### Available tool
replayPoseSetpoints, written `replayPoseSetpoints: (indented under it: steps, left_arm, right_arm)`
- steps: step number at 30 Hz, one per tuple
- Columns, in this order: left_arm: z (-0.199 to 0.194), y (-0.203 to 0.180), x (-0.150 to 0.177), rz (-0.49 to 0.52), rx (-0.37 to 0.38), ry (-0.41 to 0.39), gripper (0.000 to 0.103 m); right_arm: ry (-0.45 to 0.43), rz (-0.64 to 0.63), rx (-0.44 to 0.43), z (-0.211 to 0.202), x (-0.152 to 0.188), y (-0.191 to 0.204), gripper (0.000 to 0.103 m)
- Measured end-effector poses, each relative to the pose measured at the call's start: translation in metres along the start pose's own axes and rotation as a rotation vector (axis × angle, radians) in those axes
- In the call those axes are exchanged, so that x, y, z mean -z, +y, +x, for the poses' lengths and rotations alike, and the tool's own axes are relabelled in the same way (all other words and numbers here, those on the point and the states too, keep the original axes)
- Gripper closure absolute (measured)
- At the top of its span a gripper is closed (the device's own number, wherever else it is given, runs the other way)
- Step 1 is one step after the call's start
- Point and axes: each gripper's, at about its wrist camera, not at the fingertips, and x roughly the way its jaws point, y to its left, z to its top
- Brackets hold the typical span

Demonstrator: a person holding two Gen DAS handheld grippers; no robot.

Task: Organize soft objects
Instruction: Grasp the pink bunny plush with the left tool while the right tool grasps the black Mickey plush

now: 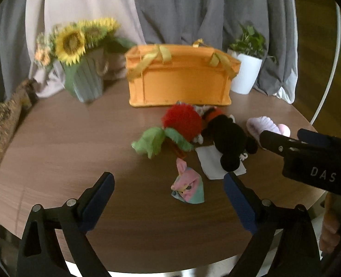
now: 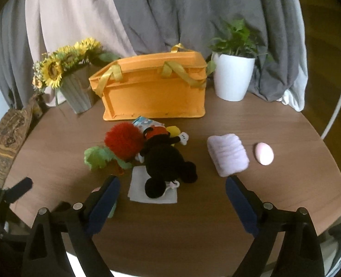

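An orange fabric basket (image 1: 182, 80) (image 2: 154, 90) stands at the back of the round wooden table. In front of it lie soft toys: a red pompom (image 1: 182, 121) (image 2: 124, 140), a green plush (image 1: 150, 142) (image 2: 99, 158), a black mouse plush (image 1: 228, 140) (image 2: 168, 161) on a white cloth (image 1: 214, 161) (image 2: 142, 190), a lilac folded towel (image 2: 228, 158) (image 1: 261, 125), a pink egg shape (image 2: 263, 153) and a small pastel plush (image 1: 188, 188). My left gripper (image 1: 169, 196) is open, just before the pastel plush. My right gripper (image 2: 172, 198) is open, near the mouse plush; it also shows in the left wrist view (image 1: 283, 136).
A sunflower vase (image 1: 82, 69) (image 2: 78, 92) stands back left and a white plant pot (image 1: 246, 71) (image 2: 233, 78) back right. Grey and beige curtains hang behind. A patterned cushion (image 2: 6, 143) sits at the table's left edge.
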Motion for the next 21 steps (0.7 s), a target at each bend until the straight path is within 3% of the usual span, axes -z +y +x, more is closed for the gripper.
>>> replayPoseSetpoints:
  steps: [4,21]
  left_arm:
    - [0.012,0.001,-0.001,-0.024,0.006,0.029,0.011]
    - [0.065,-0.016,0.001,-0.161,-0.084,0.160,0.029]
  right_arm:
    - [0.081,-0.023,-0.020,0.026,-0.004,0.002,0.015]
    - [0.191,-0.189,-0.164,0.100,-0.025,-0.005,0.022]
